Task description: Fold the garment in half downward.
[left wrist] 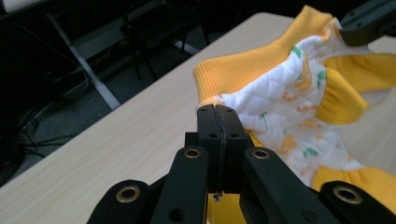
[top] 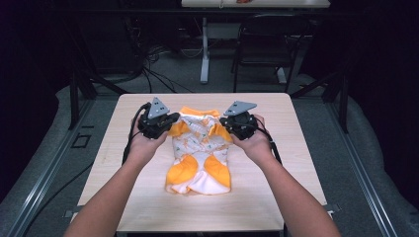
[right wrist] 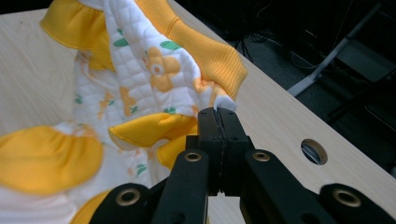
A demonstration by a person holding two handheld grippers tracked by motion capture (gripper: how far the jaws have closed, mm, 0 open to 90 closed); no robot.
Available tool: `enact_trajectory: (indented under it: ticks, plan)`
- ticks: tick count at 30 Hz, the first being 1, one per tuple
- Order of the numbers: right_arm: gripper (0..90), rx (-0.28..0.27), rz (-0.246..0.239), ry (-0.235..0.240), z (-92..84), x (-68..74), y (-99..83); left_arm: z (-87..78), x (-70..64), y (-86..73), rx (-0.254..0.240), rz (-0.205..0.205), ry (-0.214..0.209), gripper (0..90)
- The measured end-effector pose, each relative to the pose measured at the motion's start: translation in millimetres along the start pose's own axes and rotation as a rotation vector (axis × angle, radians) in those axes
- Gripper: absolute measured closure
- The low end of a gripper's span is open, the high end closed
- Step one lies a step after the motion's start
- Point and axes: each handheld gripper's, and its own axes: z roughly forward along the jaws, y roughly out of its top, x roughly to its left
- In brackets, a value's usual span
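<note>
A small quilted garment (top: 200, 153), white with orange flowers and yellow trim, lies in the middle of the wooden table (top: 148, 207). My left gripper (top: 173, 124) is at its upper left corner and my right gripper (top: 225, 126) at its upper right corner. In the left gripper view the jaws (left wrist: 217, 111) are shut, pinching the garment (left wrist: 280, 102) at the end of its yellow ribbed band. In the right gripper view the jaws (right wrist: 218, 112) are shut on a white corner of the garment (right wrist: 140, 70) beside the band. The top edge is raised off the table.
The right gripper's plate (left wrist: 369, 18) shows past the garment in the left gripper view. A round hole (right wrist: 314, 150) sits in the tabletop near the right edge. Beyond the table stand a dark chair (top: 267, 44), a desk leg (top: 204, 49) and floor cables (top: 153, 74).
</note>
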Motion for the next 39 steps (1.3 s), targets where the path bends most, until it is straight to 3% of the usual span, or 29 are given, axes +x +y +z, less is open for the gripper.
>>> enact_trajectory:
  ticks: [5, 9, 22, 32, 35, 37, 39]
  plan:
    - [89.6, 0.044, -0.026, 0.019, 6.0, 9.6, -20.5, 7.0, -10.2, -28.0, 0.059, 0.034, -0.036, 90.0]
    - [89.6, 0.067, -0.037, 0.038, 9.6, 15.7, -31.2, 9.6, -11.3, -40.6, 0.081, 0.031, -0.048, 90.0]
    - [89.6, 0.061, -0.060, 0.059, 4.8, 26.8, -32.0, 6.1, -9.2, -42.6, 0.084, 0.034, -0.051, 89.9]
    - [89.6, 0.073, -0.055, 0.089, -1.9, 38.4, -39.7, -0.4, -15.4, -51.5, 0.088, 0.046, -0.095, 89.9]
    - [89.6, 0.087, -0.073, 0.087, -2.4, 43.8, -44.0, -2.6, -18.2, -56.7, 0.091, 0.049, -0.110, 89.9]
    - [89.6, 0.078, -0.052, 0.100, -2.6, 46.2, -47.5, -4.4, -19.2, -60.6, 0.090, 0.045, -0.120, 90.0]
    - [89.6, 0.088, -0.070, 0.104, -2.1, 49.8, -50.8, -5.9, -20.5, -64.5, 0.091, 0.045, -0.129, 90.0]
